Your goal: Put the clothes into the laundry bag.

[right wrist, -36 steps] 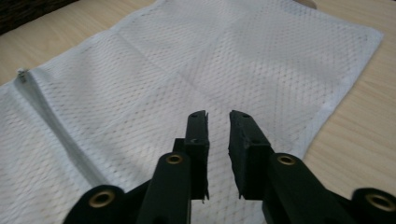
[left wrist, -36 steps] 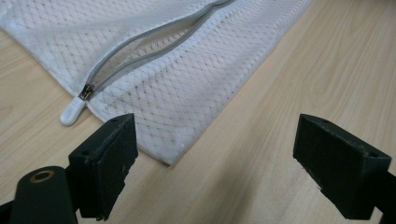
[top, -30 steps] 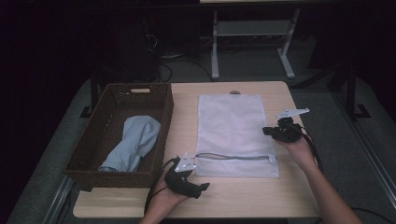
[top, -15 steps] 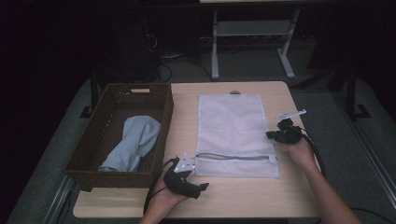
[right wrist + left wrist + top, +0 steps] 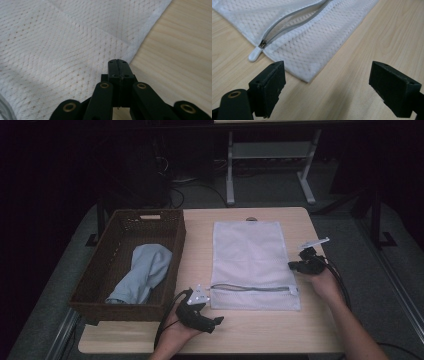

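Note:
A white mesh laundry bag [image 5: 250, 250] lies flat on the wooden table [image 5: 197, 235], its grey zipper [image 5: 250, 288] running along the near end. My left gripper [image 5: 207, 307] rests by the bag's near left corner. In the left gripper view the left gripper [image 5: 327, 82] is open, with the bag's corner [image 5: 307, 50] and the white zipper pull [image 5: 255, 55] just ahead of the jaws. My right gripper [image 5: 292, 266] sits at the bag's right edge. In the right gripper view the right gripper [image 5: 119, 65] is shut, its tip over the hem of the mesh [image 5: 62, 37], with nothing seen between the jaws.
A brown wicker basket [image 5: 177, 245] stands on the left of the table, with a light blue cloth [image 5: 145, 270] inside. Bare wood [image 5: 260, 327] runs along the front edge. Beyond the table, a metal stand [image 5: 270, 155] rises from the dark floor.
The right hand has shifted slightly toward the near end along the bag's right edge. The left hand and the bag stay where they were.

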### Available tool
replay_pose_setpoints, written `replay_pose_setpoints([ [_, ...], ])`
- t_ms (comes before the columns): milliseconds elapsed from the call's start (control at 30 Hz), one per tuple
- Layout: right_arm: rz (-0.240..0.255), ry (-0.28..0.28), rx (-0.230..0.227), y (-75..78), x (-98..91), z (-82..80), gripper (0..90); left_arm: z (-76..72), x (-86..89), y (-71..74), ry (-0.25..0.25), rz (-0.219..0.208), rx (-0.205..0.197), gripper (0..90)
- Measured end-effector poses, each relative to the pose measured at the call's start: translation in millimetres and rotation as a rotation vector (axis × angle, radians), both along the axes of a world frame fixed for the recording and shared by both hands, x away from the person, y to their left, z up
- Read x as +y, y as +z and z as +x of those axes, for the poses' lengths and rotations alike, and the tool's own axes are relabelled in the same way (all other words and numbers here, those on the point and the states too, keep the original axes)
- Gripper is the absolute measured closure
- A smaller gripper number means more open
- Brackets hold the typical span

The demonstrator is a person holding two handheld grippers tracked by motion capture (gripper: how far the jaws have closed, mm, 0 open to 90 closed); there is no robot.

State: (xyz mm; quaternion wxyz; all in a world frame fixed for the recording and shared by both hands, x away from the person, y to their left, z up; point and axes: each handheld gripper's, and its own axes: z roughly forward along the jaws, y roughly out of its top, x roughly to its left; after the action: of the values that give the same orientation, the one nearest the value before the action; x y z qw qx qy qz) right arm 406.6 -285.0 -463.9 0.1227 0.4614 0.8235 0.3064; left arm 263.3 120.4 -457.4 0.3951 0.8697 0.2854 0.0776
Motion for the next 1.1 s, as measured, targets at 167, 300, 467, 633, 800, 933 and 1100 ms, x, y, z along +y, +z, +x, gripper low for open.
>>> replay_pose_setpoints([
  [167,-0.009,-0.015,0.001,0.3,-7.6,0.1,90.0,-0.1,-0.5,-0.8,-0.001,0.003,0.004,13.2],
  [300,-0.016,-0.027,0.006,0.8,-10.7,-0.4,90.0,-0.4,-0.8,-0.8,-0.001,0.003,0.004,13.1],
  [467,-0.035,-0.039,0.003,1.5,-16.8,-1.2,90.0,-0.5,-0.7,-0.8,0.000,0.004,0.004,13.1],
  [633,-0.057,-0.053,0.004,2.4,-23.3,-2.4,90.0,-0.4,-0.4,-0.8,0.001,0.005,0.004,13.1],
  [800,-0.062,-0.062,0.005,2.6,-28.1,-2.8,90.0,-0.6,-0.5,-0.5,0.001,0.007,0.002,13.1],
  [933,-0.068,-0.076,0.009,3.0,-32.9,-3.7,90.0,-0.3,-1.0,0.0,-0.002,0.007,0.001,13.2],
  [1100,-0.051,-0.106,0.002,1.7,-48.2,-7.7,90.0,1.9,-4.4,-0.2,-0.013,0.006,0.002,13.2],
])
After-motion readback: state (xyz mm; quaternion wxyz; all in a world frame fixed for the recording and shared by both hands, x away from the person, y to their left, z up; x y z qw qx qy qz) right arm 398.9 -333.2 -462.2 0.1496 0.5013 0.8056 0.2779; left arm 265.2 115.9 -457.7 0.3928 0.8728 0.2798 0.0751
